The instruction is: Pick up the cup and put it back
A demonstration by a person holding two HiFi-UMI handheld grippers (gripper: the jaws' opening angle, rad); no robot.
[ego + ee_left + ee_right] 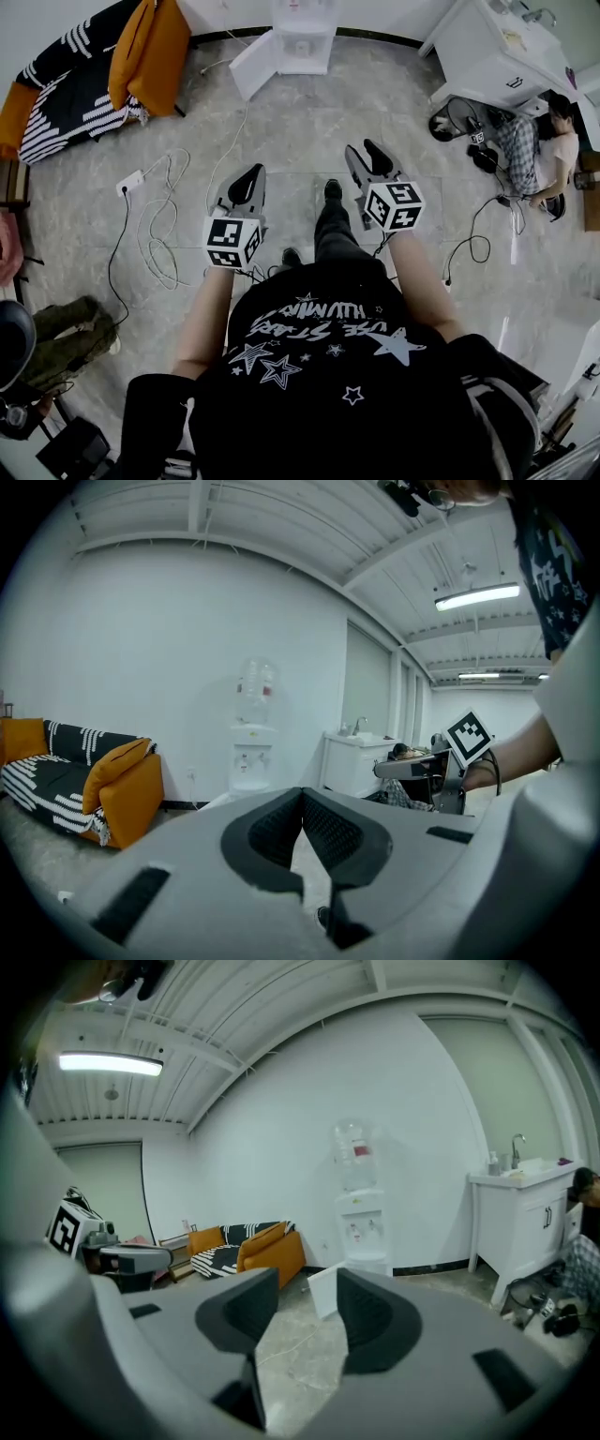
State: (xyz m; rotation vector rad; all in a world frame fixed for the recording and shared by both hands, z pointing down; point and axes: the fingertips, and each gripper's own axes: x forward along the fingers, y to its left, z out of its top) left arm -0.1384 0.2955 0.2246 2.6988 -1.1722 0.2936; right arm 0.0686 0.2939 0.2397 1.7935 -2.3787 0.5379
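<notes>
Above the grey floor [281, 131], both grippers point toward the far water dispenser [302, 37] — left gripper [246, 180] fingers clenched, empty; right gripper [364, 150] fingers released, empty. No view shows the cup.

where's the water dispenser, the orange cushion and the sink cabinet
water dispenser [363, 1237], right gripper view, white front panel
orange cushion [129, 56], head view, its middle
sink cabinet [516, 1232], right gripper view, front door

Black star-print shirt [328, 352]; grey left tongs [249, 176], right tongs [365, 150], black-white marker cubes [232, 242]
</notes>
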